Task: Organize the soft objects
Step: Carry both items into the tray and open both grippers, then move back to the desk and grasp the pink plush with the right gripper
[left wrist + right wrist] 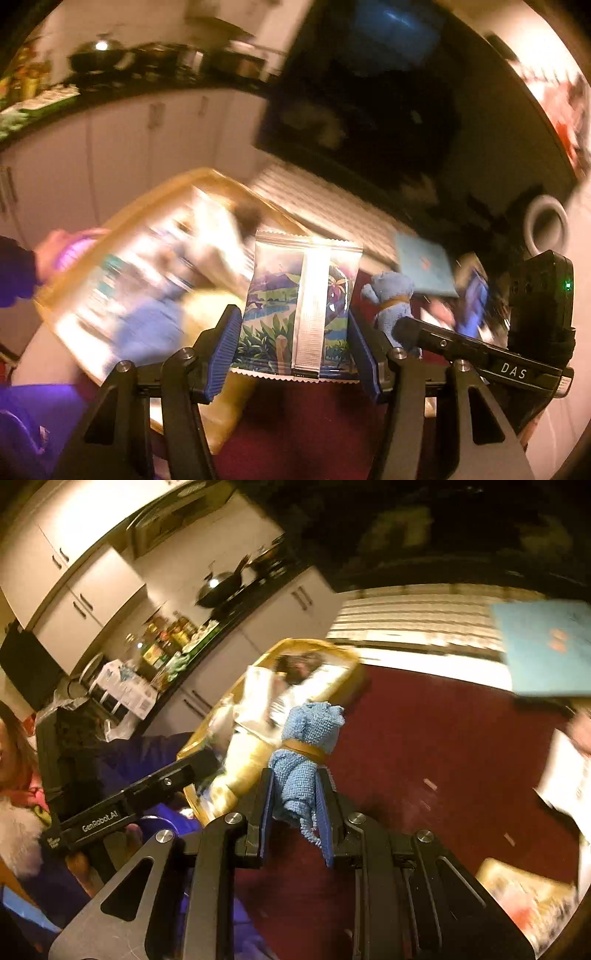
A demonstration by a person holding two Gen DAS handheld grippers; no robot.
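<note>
The contents of the yellow tray are smeared by motion blur in the left wrist view and cannot be identified. The snack packet's side edges are covered by the jaws. The light-blue booklet is cut off by the right wrist view's edge.

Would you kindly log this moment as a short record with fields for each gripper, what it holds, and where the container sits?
left gripper: shut on snack packet, held upright by its side edges
right gripper: shut on blue cloth bundle, tied with a tan band
yellow tray: ahead of both grippers, already holding blurred soft items
surface: dark red table
image quality: motion blur, tray contents unclear
</note>
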